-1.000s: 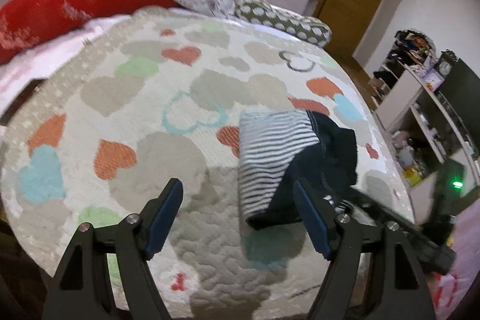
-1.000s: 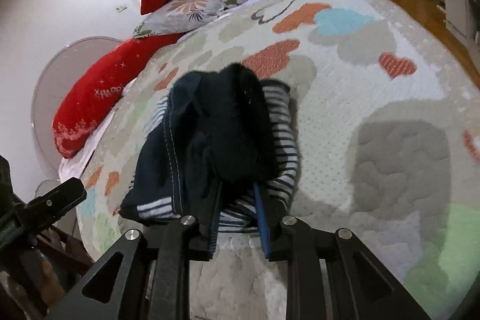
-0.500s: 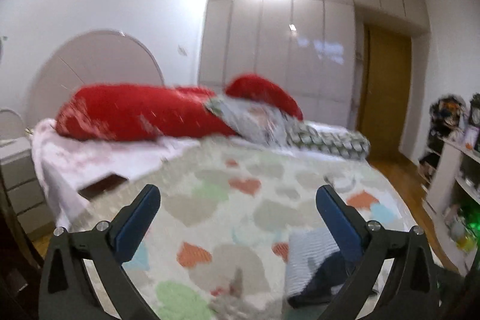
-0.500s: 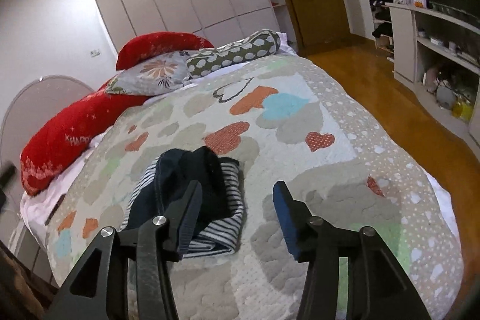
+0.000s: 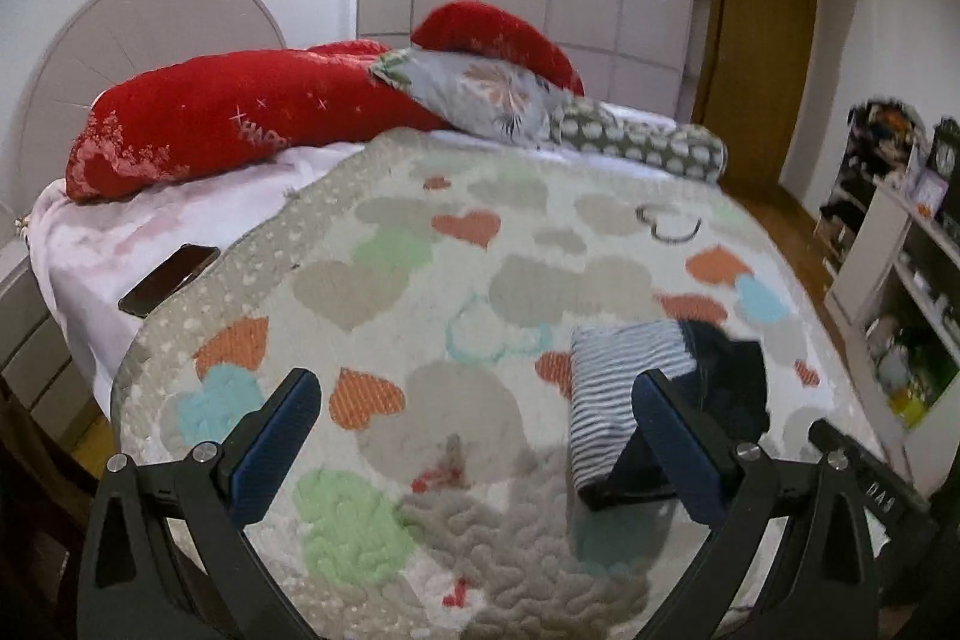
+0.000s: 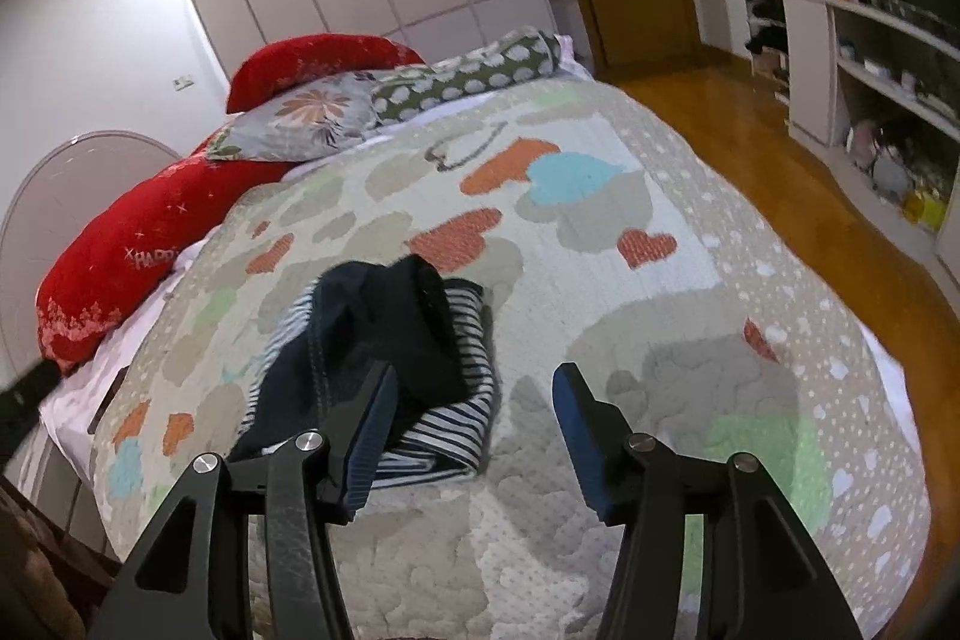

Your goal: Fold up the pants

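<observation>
Pants [image 6: 384, 340], folded bundle, navy over stripes

Red pillow [image 5: 240, 112]: white lettering "HAPP…", rest hidden, likely "HAPPY".

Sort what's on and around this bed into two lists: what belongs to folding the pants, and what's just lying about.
Belongs to the job:
- folded pants, dark with striped lining, on the heart-pattern quilt
- left gripper, open, nothing between its fingers
- right gripper, open, just released

Just lying about:
- red pillows
- floral pillow
- dotted bolster
- phone
- cluttered shelf
</observation>
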`<state>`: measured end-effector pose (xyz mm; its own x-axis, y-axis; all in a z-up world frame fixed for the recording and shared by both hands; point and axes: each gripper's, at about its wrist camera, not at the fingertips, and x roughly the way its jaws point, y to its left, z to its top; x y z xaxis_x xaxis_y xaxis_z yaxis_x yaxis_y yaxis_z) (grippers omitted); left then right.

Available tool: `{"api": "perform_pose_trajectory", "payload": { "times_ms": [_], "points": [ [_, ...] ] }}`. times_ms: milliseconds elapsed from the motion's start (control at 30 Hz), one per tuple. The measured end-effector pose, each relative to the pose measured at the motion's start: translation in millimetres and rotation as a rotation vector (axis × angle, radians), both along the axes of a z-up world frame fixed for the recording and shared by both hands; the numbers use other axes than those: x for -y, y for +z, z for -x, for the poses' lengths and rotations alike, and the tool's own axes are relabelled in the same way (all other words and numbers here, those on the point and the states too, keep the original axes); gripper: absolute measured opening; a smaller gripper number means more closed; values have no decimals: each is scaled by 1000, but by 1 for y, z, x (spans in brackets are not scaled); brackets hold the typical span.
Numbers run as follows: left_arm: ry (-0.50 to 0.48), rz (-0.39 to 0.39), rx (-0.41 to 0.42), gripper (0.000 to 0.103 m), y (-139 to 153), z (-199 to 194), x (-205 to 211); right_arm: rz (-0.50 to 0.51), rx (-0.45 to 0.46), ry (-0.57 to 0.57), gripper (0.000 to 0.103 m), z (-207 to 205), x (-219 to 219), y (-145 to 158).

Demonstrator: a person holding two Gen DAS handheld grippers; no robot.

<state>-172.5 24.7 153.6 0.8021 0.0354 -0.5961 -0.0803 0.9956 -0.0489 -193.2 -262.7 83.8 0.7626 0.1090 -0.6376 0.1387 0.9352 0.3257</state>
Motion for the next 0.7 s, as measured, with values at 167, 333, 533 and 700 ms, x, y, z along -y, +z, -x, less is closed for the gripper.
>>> {"api": "perform_pose_trajectory", "payload": {
  "times_ms": [167, 333, 533, 700],
  "points": [
    [-17, -53, -25, 103, -6, 0, 10, -5, -32, -2, 57, -2, 3, -8],
    [-38, -46, -76, 103, -14, -5, 13, -25, -56, -5, 57, -4, 6, -14],
    [-55, -33, -126, 103, -23, -9, 15, -26, -68, -8, 58, -4, 7, -16],
    [-60, -31, -155, 103, -30, -12, 17, -32, -89, -5, 59, -6, 7, -21]
  ]
}}
